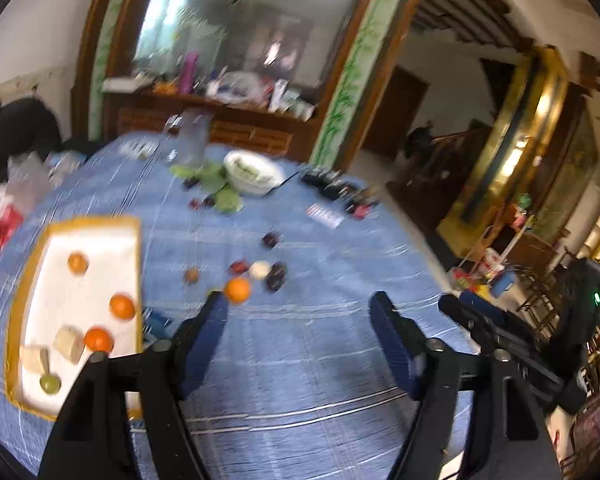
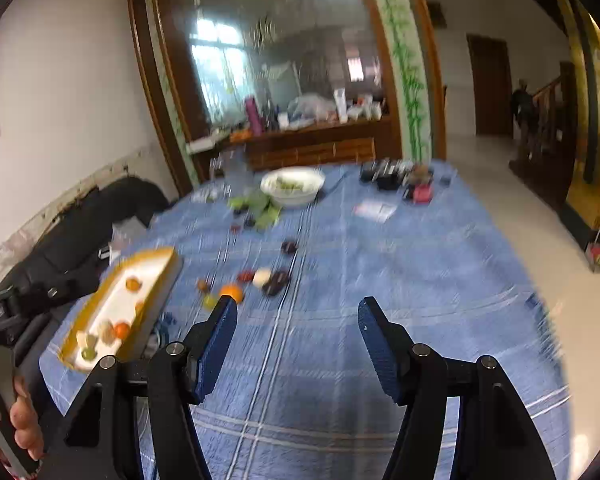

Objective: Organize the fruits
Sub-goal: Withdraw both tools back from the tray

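Lengthwise, the tray [image 1: 134,240] runs away from the cameras, both grippers' fingers [image 1: 204,344] [image 2: 216,348] apart, empty.

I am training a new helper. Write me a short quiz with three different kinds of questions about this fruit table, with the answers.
1. True or false: the white rectangular tray with the yellow rim holds no fruit.
2. Multiple choice: the loose round orange fruit on the blue checked tablecloth lies A) inside the white round bowl, B) near the dark fruits, C) on the tray.
3. Fill in: the jaws of the left gripper and the right gripper stand ____ and hold nothing.

Key: 1 false; 2 B; 3 open.
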Available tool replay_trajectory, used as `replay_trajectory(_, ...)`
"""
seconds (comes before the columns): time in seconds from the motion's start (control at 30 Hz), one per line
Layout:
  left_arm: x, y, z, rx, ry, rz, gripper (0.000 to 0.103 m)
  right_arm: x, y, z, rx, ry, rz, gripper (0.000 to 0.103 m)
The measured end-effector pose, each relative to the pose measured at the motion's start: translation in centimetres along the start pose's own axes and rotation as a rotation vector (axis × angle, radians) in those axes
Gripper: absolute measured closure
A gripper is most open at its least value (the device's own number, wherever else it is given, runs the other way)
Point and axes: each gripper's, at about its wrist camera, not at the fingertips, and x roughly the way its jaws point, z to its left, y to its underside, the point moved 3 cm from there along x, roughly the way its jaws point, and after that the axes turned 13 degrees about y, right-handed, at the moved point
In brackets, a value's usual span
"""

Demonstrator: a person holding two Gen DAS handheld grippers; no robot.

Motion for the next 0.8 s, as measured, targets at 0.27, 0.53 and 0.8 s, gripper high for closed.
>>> replay_trajectory(0.27, -1.5, -0.6, -1.2, 0.028, -0.029, -0.054, 0.016, -5.8, -9.1, -3.5, 0.005, -0.001, -0.129, 0.021)
replay_trajectory(0.53, -2.9, -0.9, 3.7, -0.094, -0.117, -0.075, 0.016, -1.9, -9.8, -3.2, 0.046, -0.056, -0.007, 0.02)
replay_trajectory(0.8, -1.8, -0.4, 8.1, -0.147, -0.208, -0.055, 0.016, 7.2, -4.4, 1.6, -0.037, -0.124, 0.21, 0.02)
